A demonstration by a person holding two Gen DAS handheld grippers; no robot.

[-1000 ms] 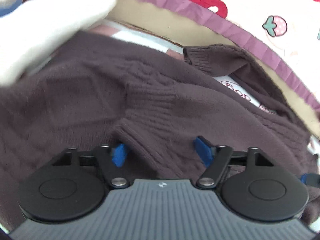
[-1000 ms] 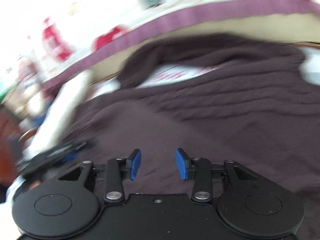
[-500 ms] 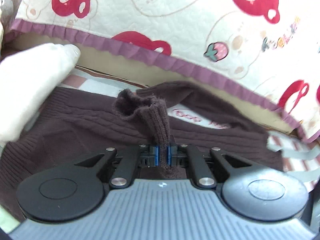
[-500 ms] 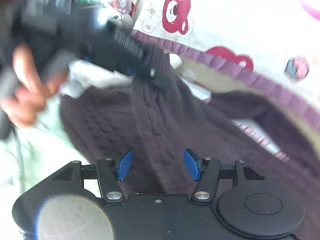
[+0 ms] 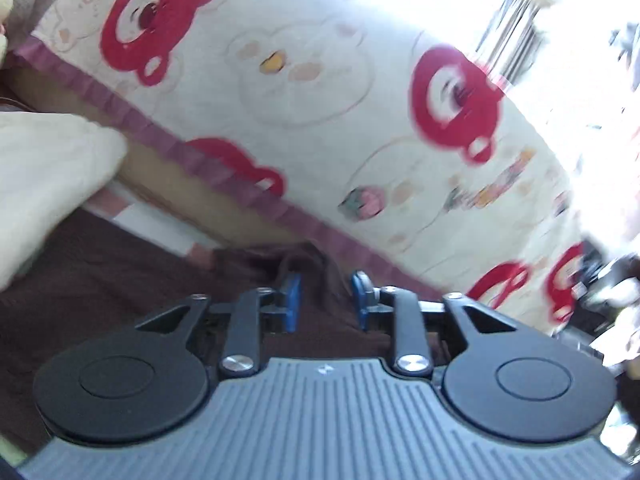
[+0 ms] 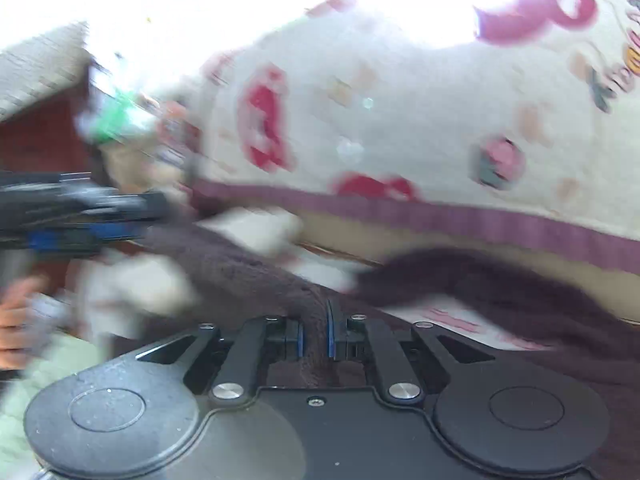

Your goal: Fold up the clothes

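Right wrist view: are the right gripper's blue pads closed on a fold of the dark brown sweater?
Yes, the right gripper has its blue pads pressed against a raised ridge of the dark brown sweater pinched between them.

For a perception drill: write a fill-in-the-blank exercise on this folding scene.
1. The sweater is dark ____.
2. The right gripper is shut on a fold of the ____.
3. The left gripper has its jaws ____.
4. The bedcover bears red ____ faces.

Missing words: brown; sweater; open; bear
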